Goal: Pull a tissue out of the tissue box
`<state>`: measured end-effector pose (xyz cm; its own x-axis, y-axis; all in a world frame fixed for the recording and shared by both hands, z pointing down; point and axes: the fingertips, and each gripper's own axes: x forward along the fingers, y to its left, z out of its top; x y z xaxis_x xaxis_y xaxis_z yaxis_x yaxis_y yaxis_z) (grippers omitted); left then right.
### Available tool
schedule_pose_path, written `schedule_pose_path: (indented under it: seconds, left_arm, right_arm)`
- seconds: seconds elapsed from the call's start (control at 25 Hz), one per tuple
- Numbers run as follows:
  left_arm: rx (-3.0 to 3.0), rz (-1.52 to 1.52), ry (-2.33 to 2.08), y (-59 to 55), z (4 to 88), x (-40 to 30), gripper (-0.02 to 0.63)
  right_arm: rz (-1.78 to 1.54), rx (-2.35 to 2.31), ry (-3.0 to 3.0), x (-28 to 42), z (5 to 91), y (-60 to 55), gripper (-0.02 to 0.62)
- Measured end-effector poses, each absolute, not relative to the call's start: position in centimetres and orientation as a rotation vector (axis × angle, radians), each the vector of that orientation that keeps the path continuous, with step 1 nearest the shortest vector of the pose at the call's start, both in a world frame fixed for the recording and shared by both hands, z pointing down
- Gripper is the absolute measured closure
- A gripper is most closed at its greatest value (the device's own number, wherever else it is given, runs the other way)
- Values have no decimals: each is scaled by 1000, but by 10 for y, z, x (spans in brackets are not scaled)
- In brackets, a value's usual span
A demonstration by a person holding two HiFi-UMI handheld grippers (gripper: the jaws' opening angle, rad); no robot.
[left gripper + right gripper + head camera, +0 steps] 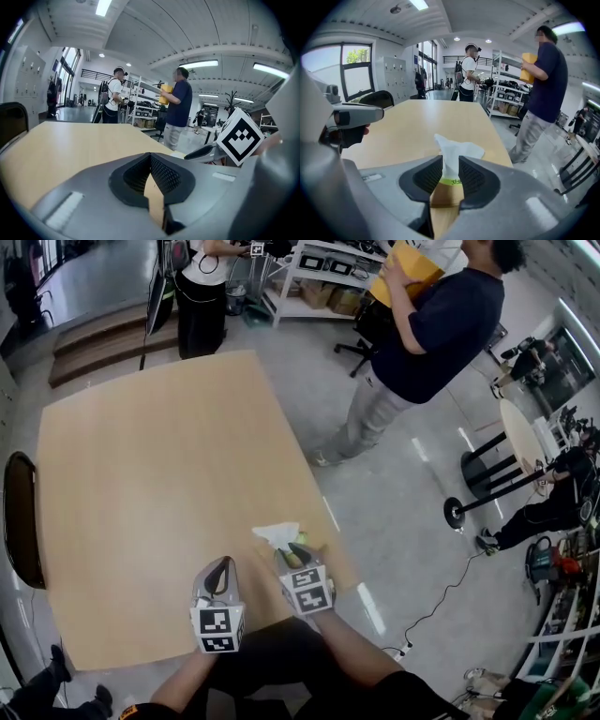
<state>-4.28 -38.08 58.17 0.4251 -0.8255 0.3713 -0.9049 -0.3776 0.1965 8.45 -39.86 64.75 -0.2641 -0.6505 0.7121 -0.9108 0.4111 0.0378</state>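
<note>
Near the table's right edge, close to the operator: a white tissue, one sheet standing upright and crumpled out of the tissue box. Only a green printed band of the box shows beneath it.

Right claw: spread, one jaw on each side of the tissue's narrow stem, pads not seen pressing on it. Angled down at the box from the operator's side.

Left claw: pressed together, nothing between the jaws. It is over bare table just left of the right claw and apart from the box. The right claw's marker cube shows at its side.

Surroundings: a dark chair at the table's far left edge. A person in a dark top holding a yellow packet stands on the floor beyond the table. A person in a white top is by the shelving further off.

Status, judged: tissue not yet drawn; grip still to be made.

Hazards, judged:
- Nothing steadies the box, so an upward pull may lift or drag it along with the sheet.
- The table's edge is near, so a dragged box could go over it.
- Closing too low may catch the box top or several sheets.
- Closing too high, on the thin frill, may tear it or let it slip.
</note>
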Motion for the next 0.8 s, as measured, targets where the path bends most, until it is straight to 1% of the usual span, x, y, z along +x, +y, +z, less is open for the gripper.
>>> schedule_pose_path:
  seconds: [0.28, 0.32, 0.4, 0.44, 0.8]
  left_arm:
    - [2325, 341, -1453, -386, 593, -38, 588]
    - [2321, 343, -1450, -386, 593, -38, 588]
    - [2310, 343, -1444, -387, 595, -41, 588]
    - [2307, 341, -1444, -387, 595, -42, 588]
    - [2335, 270, -1442, -383, 588, -33, 588]
  right_arm:
    - [559, 1284, -1993, 83, 665, -398, 509]
    - [561, 1281, -1988, 83, 666, -398, 522]
    - [559, 1277, -1980, 80, 668, -399, 587]
    - [556, 1277, -1978, 79, 667, -399, 597]
    - [501, 1419, -2048, 94, 621, -403, 600]
